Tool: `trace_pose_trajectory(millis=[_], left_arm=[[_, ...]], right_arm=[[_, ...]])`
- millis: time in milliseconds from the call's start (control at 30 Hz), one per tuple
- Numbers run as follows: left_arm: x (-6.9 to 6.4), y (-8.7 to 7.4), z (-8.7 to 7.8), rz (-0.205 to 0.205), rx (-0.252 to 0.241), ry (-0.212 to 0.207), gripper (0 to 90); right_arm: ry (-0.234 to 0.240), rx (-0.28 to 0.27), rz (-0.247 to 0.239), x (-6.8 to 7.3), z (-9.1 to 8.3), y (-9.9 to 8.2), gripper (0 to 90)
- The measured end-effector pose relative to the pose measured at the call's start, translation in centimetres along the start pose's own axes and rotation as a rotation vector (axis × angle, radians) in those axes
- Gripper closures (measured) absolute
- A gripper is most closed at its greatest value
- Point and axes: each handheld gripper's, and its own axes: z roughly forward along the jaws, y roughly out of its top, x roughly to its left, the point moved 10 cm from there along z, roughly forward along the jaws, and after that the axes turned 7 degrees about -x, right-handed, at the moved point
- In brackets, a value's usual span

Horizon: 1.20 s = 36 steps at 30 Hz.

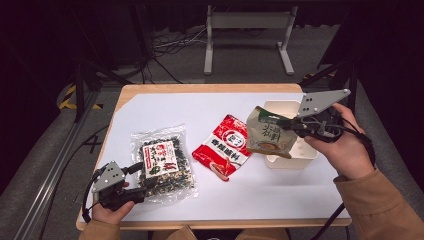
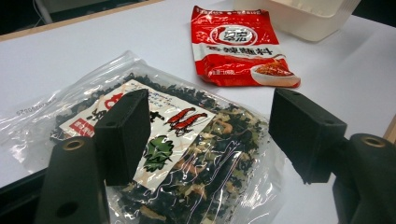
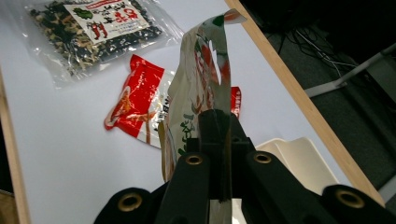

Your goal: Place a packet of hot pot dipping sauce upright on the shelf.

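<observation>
Item in hand: a green-and-beige sauce pouch, being pinched flat by its edge between the closed jaws of the right gripper and hanging in the air over the 9 o'clock rim of the white bin. For a clean step, the pouch is probably best carried fully over the bin's opening and lowered, sagging end first, before the jaws are parting, since it is dangling partly outside the rim. Left gripper: jaws standing open and empty over the clear seaweed bag at the desk's 8 o'clock. Red seasoning packet is lying at centre. Hard to make out: the bin's interior, which the pouch and hand are screening; the pouch's print, which is blurring.
</observation>
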Motion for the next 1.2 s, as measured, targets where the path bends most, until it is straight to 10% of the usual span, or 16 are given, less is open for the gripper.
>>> trace_pose_trajectory(millis=[1200], left_arm=[[0.8, -0.6, -2.0, -0.031, -0.009, 0.072, 29.9]], right_arm=[[-0.110, -0.013, -0.031, -9.9, 0.9, -1.0, 89.0]])
